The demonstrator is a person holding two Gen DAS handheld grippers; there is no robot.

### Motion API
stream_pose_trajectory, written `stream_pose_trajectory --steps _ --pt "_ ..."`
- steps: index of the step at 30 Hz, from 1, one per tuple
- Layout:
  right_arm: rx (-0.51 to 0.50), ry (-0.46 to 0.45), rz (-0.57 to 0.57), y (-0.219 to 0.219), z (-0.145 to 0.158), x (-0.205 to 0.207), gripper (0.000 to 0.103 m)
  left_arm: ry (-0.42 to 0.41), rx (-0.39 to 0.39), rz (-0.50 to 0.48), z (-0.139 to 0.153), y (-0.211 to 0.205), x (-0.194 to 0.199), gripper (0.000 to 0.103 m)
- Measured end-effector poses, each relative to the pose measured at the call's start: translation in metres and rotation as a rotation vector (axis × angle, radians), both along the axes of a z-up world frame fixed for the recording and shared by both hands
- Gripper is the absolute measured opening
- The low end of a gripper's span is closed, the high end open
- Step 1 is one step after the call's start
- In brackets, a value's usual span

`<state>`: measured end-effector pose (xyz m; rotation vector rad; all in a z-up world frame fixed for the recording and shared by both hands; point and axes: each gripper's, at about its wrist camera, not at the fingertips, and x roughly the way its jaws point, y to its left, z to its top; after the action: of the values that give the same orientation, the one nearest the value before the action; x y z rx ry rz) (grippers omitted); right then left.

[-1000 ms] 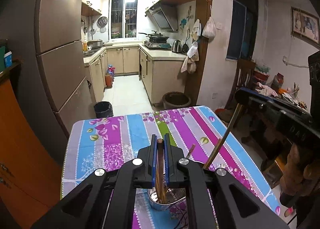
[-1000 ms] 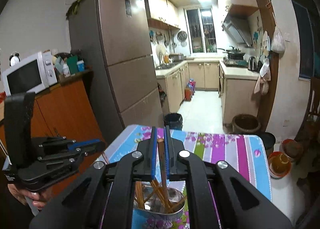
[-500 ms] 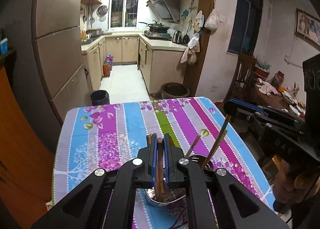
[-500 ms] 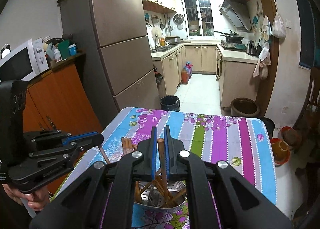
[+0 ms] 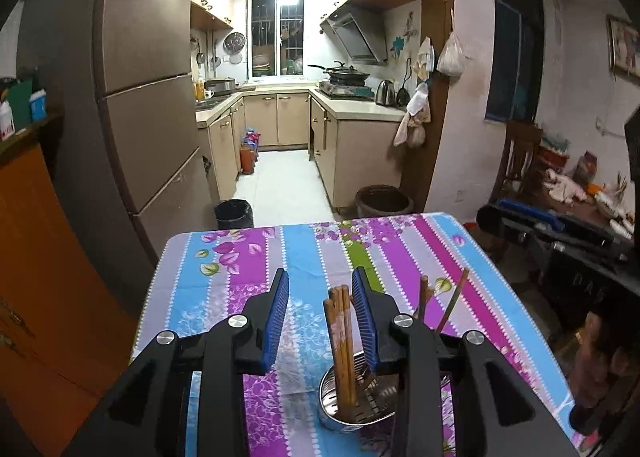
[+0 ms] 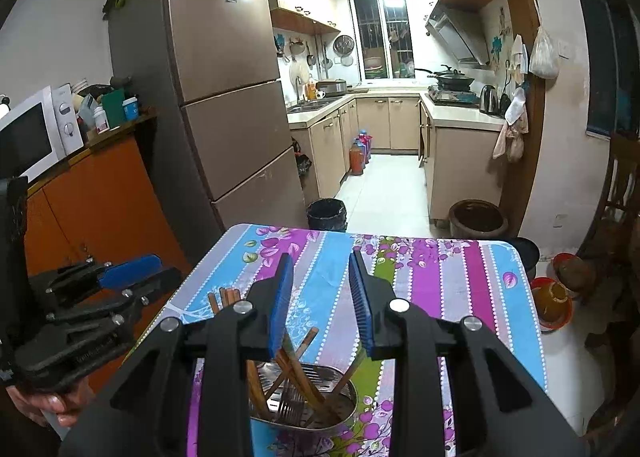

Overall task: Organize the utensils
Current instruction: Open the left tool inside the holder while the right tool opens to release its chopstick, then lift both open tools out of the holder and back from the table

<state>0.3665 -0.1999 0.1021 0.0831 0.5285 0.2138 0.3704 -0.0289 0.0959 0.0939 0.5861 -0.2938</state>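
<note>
A metal utensil holder (image 5: 334,417) (image 6: 348,389) stands on the striped floral tablecloth (image 5: 304,249) near its front edge. Brown wooden chopsticks (image 5: 340,333) stand upright in it, and more chopsticks (image 6: 298,353) and a fork (image 6: 288,397) lean inside. My left gripper (image 5: 320,281) hovers above the holder with its jaws opening; the chopstick bundle stands between them close to the right pad, no longer gripped. My right gripper (image 6: 320,267) is above the holder too, jaws opening, with the chopstick tops below and between its blue pads. A hand (image 6: 52,405) holds the left gripper (image 6: 120,277) at the left.
A tall brown fridge (image 6: 224,97) and an orange cabinet (image 6: 104,209) stand left of the table. Beyond its far edge are a black bin (image 5: 234,213) and a brown pot (image 5: 382,201). A wooden chair (image 5: 520,157) and a cluttered table stand to the right.
Both grippers, earlier shut on chopsticks, have opened their jaws. The chopsticks have dropped into the holder and stand free. Both views show more of the table than before.
</note>
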Motion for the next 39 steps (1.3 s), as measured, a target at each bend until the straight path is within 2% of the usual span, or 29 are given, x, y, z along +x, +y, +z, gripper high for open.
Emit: stream_pose_trajectory --steps 2,7,21,28,33,39 --pt "-0.002 0.000 0.001 0.000 -0.001 -0.001 0.027 -0.006 0.023 0.008 -0.003 -0.004 -0.002 0.035" --pt "-0.018 0.000 0.007 0.001 -0.006 -0.006 0.027 -0.045 0.042 0.025 -0.002 -0.003 -0.013 0.046" --pt "-0.035 -0.015 0.011 0.012 -0.033 -0.042 0.027 -0.056 0.050 0.016 -0.018 -0.005 -0.043 0.047" --pt "-0.070 -0.015 -0.001 0.015 -0.051 -0.067 0.027 -0.044 0.054 0.011 -0.046 -0.005 -0.070 0.047" --pt "-0.095 -0.012 -0.006 0.019 -0.074 -0.092 0.027 -0.043 0.068 0.010 -0.072 -0.005 -0.096 0.047" --pt "-0.129 -0.010 -0.032 0.021 -0.107 -0.129 0.027 -0.039 0.049 0.012 -0.097 0.005 -0.134 0.048"
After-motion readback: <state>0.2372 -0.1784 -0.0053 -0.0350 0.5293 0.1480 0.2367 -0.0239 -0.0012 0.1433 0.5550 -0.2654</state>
